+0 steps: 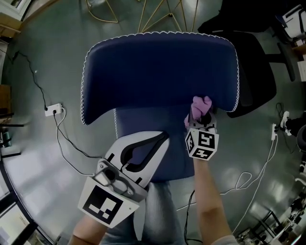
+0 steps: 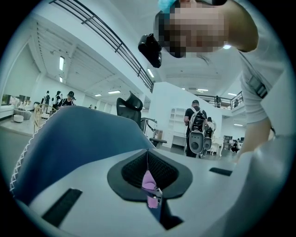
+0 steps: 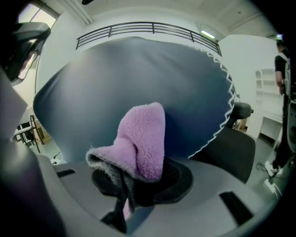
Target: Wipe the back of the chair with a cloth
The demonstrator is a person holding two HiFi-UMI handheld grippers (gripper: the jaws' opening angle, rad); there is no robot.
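Closest in, jeans (image 1: 165, 210) at the bottom edge, and the right forearm (image 1: 208, 196) reaching up from beside them. Low on the left, the left gripper (image 1: 164, 136) angles in over the near part of the navy seat (image 1: 143, 119). Its fingers are closed tip to tip with nothing clamped. In the left gripper view they meet along a thin seam, and only a sliver of purple shows through the slit.

Over to the right and a little further out is the right gripper (image 1: 201, 120). Its fingers are clamped on the cloth (image 1: 201, 106), a fluffy purple one bunched into a lump that sticks out past the fingertips. The right gripper view shows the fleece folded over the pads with a grey edge hanging down.

The cloth sits at the lower right of the chair back (image 1: 158, 72), just inside the right wing. Whether it is actually pressing on the fabric, I cannot tell. The back is wide, curved and dark blue, with white scalloped piping (image 1: 84, 81) round its rim. The two grippers are apart, the left one short of the back.

Beyond, on the grey floor (image 1: 43, 158), a white power strip (image 1: 53, 109) lies to the left with cables (image 1: 67, 139) trailing from it. A black office chair (image 1: 258, 67) stands to the right, and a gold wire frame (image 1: 158, 14) lies past the top of the back. Far off in the left gripper view stands a person with a backpack (image 2: 198, 127).
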